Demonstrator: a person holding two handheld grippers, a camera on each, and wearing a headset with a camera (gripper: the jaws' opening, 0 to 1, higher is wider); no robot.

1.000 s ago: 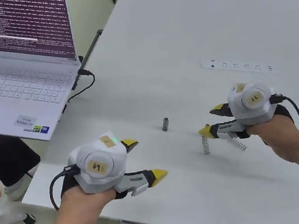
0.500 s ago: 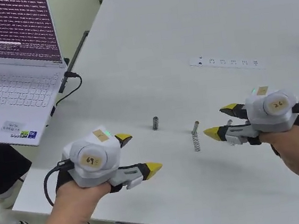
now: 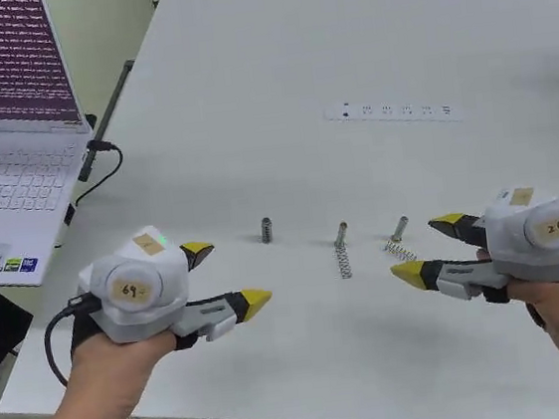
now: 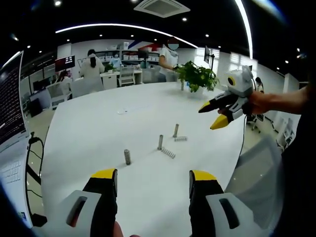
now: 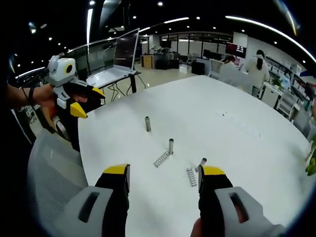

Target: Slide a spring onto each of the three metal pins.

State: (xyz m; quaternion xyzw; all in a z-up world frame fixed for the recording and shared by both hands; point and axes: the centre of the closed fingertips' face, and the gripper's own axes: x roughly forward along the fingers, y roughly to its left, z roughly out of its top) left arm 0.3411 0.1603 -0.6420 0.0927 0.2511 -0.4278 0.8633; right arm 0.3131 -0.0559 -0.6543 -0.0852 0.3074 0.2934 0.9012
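Head view: holds the left gripper point(image 3: 226, 273) low over the near edge of the white table point(image 3: 277, 90), jaws spread, pinching nothing. Holds the right gripper point(image 3: 426, 246) at the same height on the other side, jaws likewise spread and empty. Between them, across the table, stands a row of three upright pins: left pin point(image 3: 267, 230), short and ribbed, apparently already wearing a spring; middle pin point(image 3: 341, 233), bare, with a loose spring point(image 3: 343, 261) lying flat, one end at its foot; right pin point(image 3: 399, 228), bare, with a second loose spring point(image 3: 398, 250) lying just beside its base. Farther back lies a white power strip point(image 3: 394, 112); at the far left sits an open laptop point(image 3: 5, 168) with a cable plugged into its side. Left gripper view: looks along two yellow-tipped jaws, wide apart and empty, toward left pin point(image 4: 127, 157) nearest, then middle pin point(image 4: 160, 142) with loose spring point(image 4: 169, 153) and right pin point(image 4: 176, 130) with second loose spring point(image 4: 180, 138); catches the right gripper point(image 4: 217, 114) hovering above the table's far side. Right gripper view: looks along parted, empty jaws at right pin point(image 5: 202, 163) and second loose spring point(image 5: 191, 176) closest, middle pin point(image 5: 171, 146) and loose spring point(image 5: 161, 159) beyond, left pin point(image 5: 147, 123) farthest.
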